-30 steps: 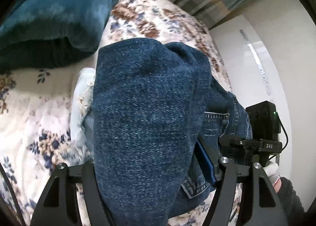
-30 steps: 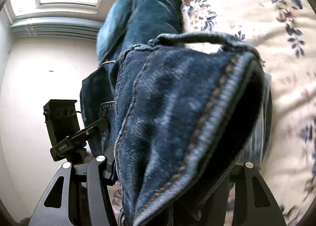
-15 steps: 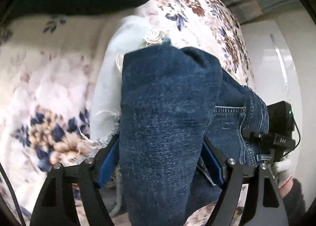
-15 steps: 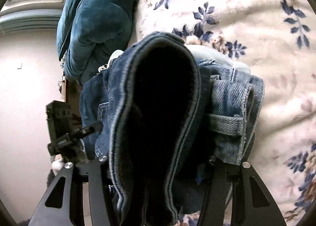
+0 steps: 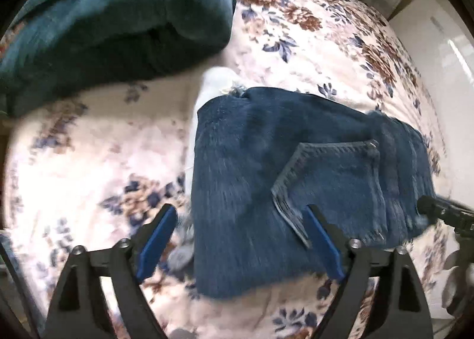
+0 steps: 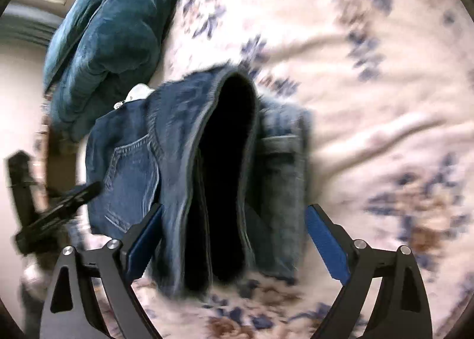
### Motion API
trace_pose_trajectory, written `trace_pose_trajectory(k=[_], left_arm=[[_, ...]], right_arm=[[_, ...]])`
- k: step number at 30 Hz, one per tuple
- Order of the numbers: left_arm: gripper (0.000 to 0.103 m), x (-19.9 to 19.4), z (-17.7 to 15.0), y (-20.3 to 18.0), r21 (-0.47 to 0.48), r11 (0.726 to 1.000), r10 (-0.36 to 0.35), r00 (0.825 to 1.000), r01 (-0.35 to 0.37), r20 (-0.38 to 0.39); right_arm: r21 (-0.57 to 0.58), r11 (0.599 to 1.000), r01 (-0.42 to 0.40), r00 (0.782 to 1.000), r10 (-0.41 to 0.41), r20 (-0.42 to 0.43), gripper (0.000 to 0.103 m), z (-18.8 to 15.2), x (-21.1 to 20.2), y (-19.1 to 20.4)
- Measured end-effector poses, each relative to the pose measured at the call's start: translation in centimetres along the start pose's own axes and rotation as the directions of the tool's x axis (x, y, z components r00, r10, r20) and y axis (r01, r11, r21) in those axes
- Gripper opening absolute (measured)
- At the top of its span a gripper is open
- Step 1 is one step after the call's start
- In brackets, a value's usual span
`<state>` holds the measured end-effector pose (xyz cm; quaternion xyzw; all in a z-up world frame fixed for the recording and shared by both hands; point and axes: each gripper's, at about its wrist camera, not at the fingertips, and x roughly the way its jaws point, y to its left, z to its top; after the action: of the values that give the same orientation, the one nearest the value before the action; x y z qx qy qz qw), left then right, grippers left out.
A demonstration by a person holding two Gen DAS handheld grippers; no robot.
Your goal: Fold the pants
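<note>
Both claws stand wide over a folded pair of dark blue jeans (image 5: 266, 185) on a floral bedspread (image 5: 97, 155): the left claw (image 5: 240, 238) and the right claw (image 6: 234, 238) have just been opening, and the denim lies between their blue pads, gripped by neither. The bundle rests near a teal velvet cushion (image 5: 118, 19), back pocket (image 5: 334, 179) up, atop paler cloth. Seen from the right, the waistband end (image 6: 234, 137) gapes in a dark loop. The likely risk: stiff denim could spring open, or a lifting pad could snag an edge and undo the fold.
</note>
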<state>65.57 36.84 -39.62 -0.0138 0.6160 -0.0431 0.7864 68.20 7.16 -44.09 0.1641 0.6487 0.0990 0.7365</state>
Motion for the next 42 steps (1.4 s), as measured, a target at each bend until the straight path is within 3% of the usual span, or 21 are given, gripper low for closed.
trace_pose_trajectory(k=[3, 5, 11, 21, 25, 30, 42], left_arm=[[0.099, -3.1, -1.7, -1.3, 0.007, 0.999, 0.051, 0.998, -0.052, 0.023], [0.099, -6.3, -3.2, -2.3, 0.016, 0.996, 0.088, 0.994, -0.089, 0.057], [0.099, -15.0, -6.9, -4.6, 0.023, 0.989, 0.140, 0.979, -0.145, 0.151], [0.099, -26.5, -13.8, -7.4, -0.001, 0.989, 0.141, 0.958, -0.145, 0.249], [0.099, -30.8, -16.6, -7.5, -0.022, 0.992, 0.127, 0.952, -0.126, 0.280], [0.099, -35.1, -20.0, -8.6, -0.017, 0.986, 0.162, 0.934, -0.165, 0.318], [0.099, -43.6, -26.6, -11.3, -0.003, 0.989, 0.140, 0.908, -0.151, 0.395]], right_arm=[[-0.024, 0.979, 0.201, 0.975, -0.197, 0.102, 0.096, -2.8, -4.3, 2.1], [-0.028, 0.952, 0.305, 0.944, -0.298, 0.143, 0.096, -5.2, -7.2, 3.7], [0.010, 0.907, 0.421, 0.871, -0.407, 0.274, 0.096, -11.2, -16.0, 7.3], [-0.006, 0.904, 0.428, 0.829, -0.390, 0.402, 0.096, -21.2, -28.9, 13.5], [-0.040, 0.907, 0.418, 0.821, -0.359, 0.443, 0.096, -25.9, -33.7, 15.5], [-0.067, 0.905, 0.420, 0.807, -0.339, 0.483, 0.096, -30.8, -38.5, 17.0], [-0.102, 0.925, 0.366, 0.808, -0.261, 0.528, 0.096, -39.4, -47.6, 18.4]])
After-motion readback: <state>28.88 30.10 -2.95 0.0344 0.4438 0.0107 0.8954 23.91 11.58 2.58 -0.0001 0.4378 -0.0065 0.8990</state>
